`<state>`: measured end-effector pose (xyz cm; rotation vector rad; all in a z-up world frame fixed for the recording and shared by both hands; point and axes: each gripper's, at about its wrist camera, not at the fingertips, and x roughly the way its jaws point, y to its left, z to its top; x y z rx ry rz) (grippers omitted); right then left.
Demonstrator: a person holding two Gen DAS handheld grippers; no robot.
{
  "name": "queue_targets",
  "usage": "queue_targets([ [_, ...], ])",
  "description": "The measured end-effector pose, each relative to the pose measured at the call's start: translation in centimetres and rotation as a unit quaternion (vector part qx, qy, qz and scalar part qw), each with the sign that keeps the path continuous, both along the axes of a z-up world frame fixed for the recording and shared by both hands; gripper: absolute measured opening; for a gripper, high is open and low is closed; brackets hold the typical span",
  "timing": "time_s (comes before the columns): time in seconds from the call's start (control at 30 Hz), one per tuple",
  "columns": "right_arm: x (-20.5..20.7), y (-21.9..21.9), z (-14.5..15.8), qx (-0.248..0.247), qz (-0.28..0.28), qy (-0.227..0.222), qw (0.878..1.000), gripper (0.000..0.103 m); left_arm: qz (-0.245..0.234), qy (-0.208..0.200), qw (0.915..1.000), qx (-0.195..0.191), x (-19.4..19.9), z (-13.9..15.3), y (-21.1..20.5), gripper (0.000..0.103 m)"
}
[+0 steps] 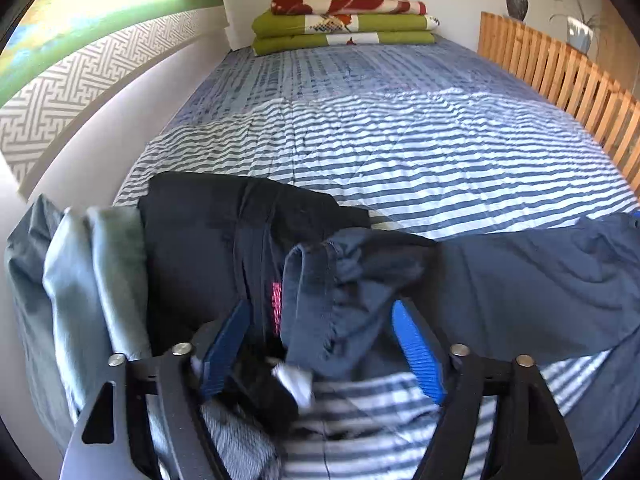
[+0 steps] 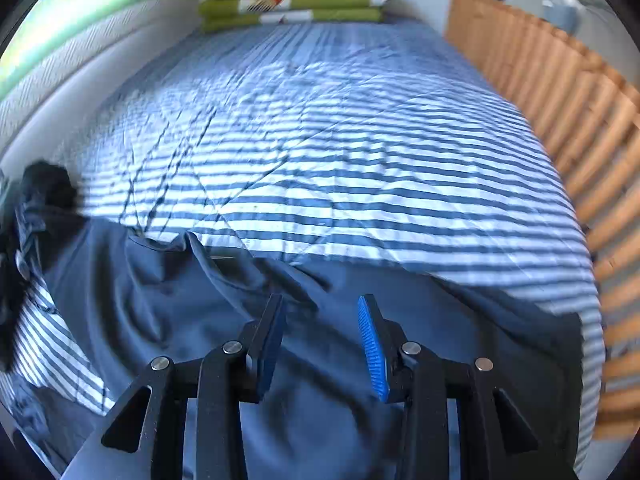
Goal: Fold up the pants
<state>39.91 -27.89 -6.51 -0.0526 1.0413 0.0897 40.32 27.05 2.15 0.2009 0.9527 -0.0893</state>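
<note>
Dark blue pants lie spread across the near end of a blue-and-white striped bed cover. In the left wrist view one bunched end of them, with a stitched hem, sits between the fingers of my left gripper. Its jaws stand wide and the blue pads do not press the cloth. In the right wrist view the pants stretch flat under my right gripper. That gripper hovers over the fabric, jaws apart, with nothing between them.
A black garment and a pale grey-green one are heaped at the bed's left edge by the wall. Folded blankets are stacked at the far end. A wooden slatted rail runs along the right side, with pots on it.
</note>
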Motion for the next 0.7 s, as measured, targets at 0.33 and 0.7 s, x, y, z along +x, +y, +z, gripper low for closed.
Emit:
queue_targets([
  [0.33, 1.0, -2.0, -0.4, -0.023, 0.016, -0.021, 0.999, 0.054, -0.007, 0.009, 0.9988, 0.048, 3.9, -3.3, 0.1, 0.034],
  [0.7, -1.3, -17.4, 0.1, -0.036, -0.125, 0.002, 0.991, 0.055, 0.005, 0.02, 0.9992, 0.035, 4.6, -5.6, 1.7, 0.027],
])
